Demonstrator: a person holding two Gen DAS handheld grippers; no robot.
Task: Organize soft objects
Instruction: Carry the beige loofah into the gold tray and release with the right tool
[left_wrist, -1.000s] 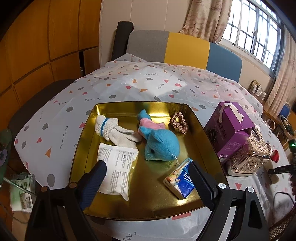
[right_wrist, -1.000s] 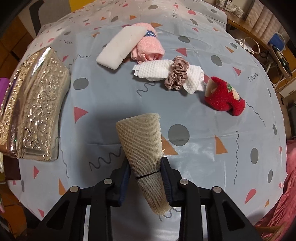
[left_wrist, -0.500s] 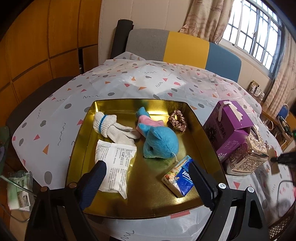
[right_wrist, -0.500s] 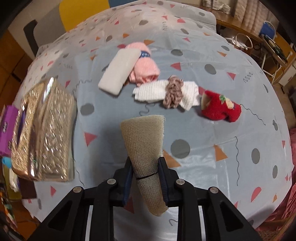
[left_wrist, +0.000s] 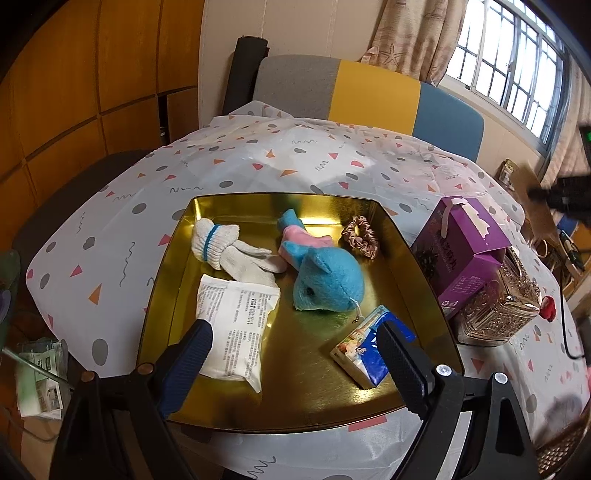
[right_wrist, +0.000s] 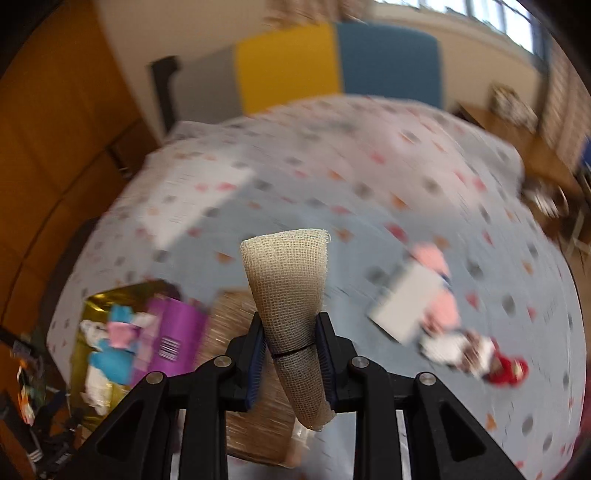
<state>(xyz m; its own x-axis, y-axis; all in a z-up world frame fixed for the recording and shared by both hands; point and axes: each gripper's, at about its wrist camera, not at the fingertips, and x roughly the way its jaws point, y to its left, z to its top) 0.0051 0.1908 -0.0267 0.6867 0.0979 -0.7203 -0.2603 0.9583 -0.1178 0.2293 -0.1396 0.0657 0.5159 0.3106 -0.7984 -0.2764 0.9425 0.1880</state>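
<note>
My right gripper (right_wrist: 290, 338) is shut on a rolled beige mesh cloth (right_wrist: 288, 280), held up in the air above the table. My left gripper (left_wrist: 295, 345) is open and empty over the near part of a gold tray (left_wrist: 288, 410). In the tray lie a white glove (left_wrist: 229, 247), a blue plush toy (left_wrist: 325, 277), a brown scrunchie (left_wrist: 360, 236), a white packet (left_wrist: 236, 325) and a tissue pack (left_wrist: 364, 350). The tray also shows blurred in the right wrist view (right_wrist: 88, 306). A pink cloth (right_wrist: 439, 295), a white cloth (right_wrist: 404, 310) and a red plush (right_wrist: 506, 369) lie on the table.
A purple box (left_wrist: 461, 251) and an ornate metal box (left_wrist: 506, 306) stand right of the tray. The tablecloth (left_wrist: 258, 158) is patterned. A yellow, grey and blue sofa (left_wrist: 369, 96) is behind the table. The right wrist view is motion-blurred.
My right gripper has lifted the mesh cloth high and swung left, so the tray and boxes now show. The left gripper has barely moved.
</note>
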